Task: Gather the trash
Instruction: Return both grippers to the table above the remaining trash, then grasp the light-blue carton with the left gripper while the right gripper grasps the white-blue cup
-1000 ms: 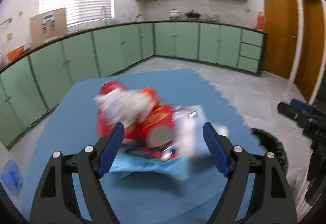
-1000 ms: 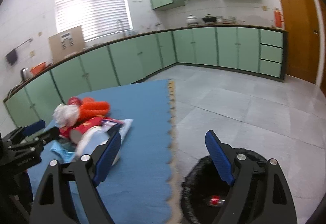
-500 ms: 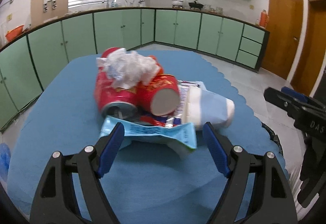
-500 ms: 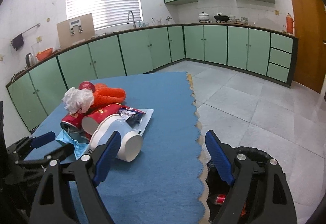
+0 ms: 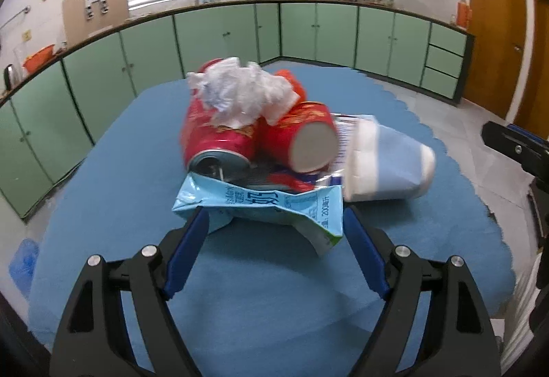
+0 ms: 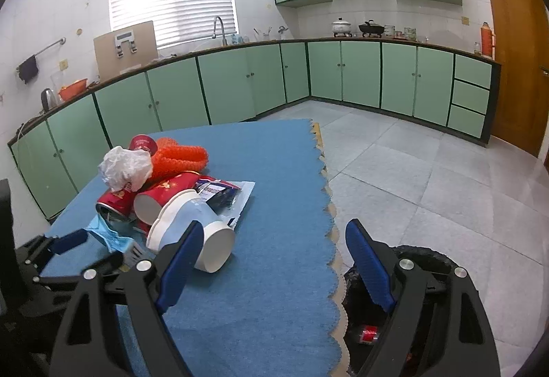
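Left wrist view: your left tool (image 5: 274,222) is released, jaws spread wide, low centre of the frame. The flattened blue carton (image 5: 264,205) lies between the blue pads (image 5: 185,250), its near edge just at their tips; whether the pads touch it you cannot tell from here.

Trash pile sits mid-frame on the blue mat (image 5: 240,301) that covers the counter:
- dented red can (image 5: 219,143), open end toward you, just behind the carton
- second red can (image 5: 302,140), base toward you, touching the first on its right
- crumpled white bag (image 5: 243,92) resting on top of both cans
- white-and-blue cup (image 5: 387,164) on its side, right of the cans, mouth toward the pile
- a printed wrapper (image 5: 346,126) under the cup and cans

Right wrist view: your right tool (image 6: 274,263) is also released and grips nothing. It hangs at lower centre over the mat's scalloped right edge. Left pad overlaps the cup (image 6: 195,233) in the picture; contact cannot be judged. An orange net (image 6: 182,157) lies behind the bag (image 6: 125,167) at the far side of the pile. The left tool (image 6: 92,250) shows at lower left, at the carton (image 6: 109,236).

A black-lined bin (image 6: 425,257) stands on the floor at lower right, just beside the counter, partly hidden by the right pad. A small red item (image 6: 369,333) lies inside it.
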